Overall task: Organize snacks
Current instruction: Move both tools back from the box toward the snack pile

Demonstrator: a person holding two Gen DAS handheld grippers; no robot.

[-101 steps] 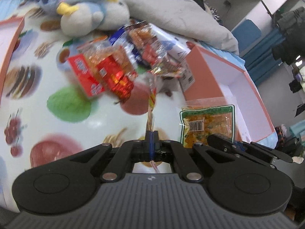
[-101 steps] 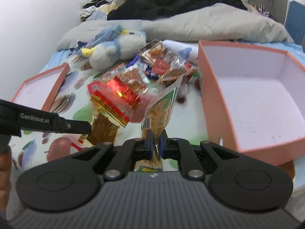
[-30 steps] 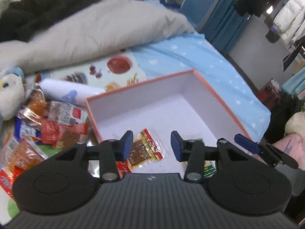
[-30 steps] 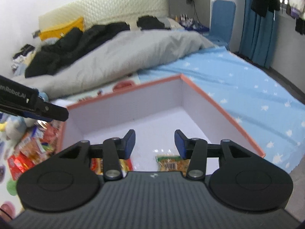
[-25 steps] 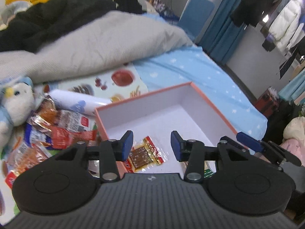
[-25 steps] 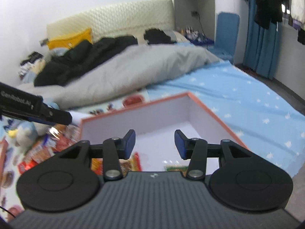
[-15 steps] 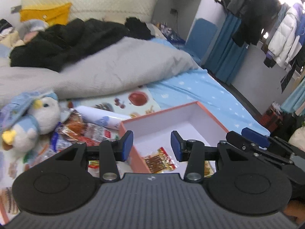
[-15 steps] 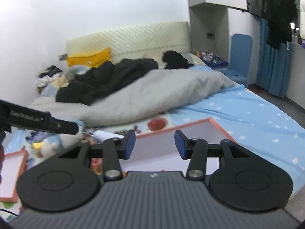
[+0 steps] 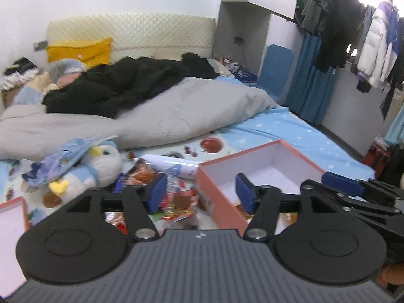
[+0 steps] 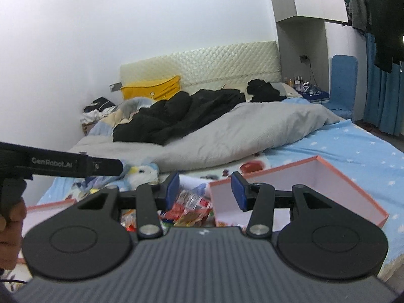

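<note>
Left wrist view: left gripper [image 9: 200, 192] empty, jaws just widened, over heap of crinkly red and orange snack packets [image 9: 174, 197] at lower centre; salmon-pink cardboard box with white inside [image 9: 255, 174] to the right. Right wrist view: right gripper [image 10: 205, 190] partly spread, empty, above same box [image 10: 303, 184].

Left gripper [image 9: 199, 194]: matt black plastic arms, blue pads, ribbed grey body, bright metal pivot pins. Box [image 9: 222, 199]: matt card, coral outside, white inside. Snack packets [image 9: 176, 202]: glossy crinkled film. Plush penguin [image 9: 101, 166]: soft pile cloth. Duvet [image 9: 176, 116]: matt grey cloth. Headboard [image 10: 202, 65]: quilted cream padding, slight sheen.
</note>
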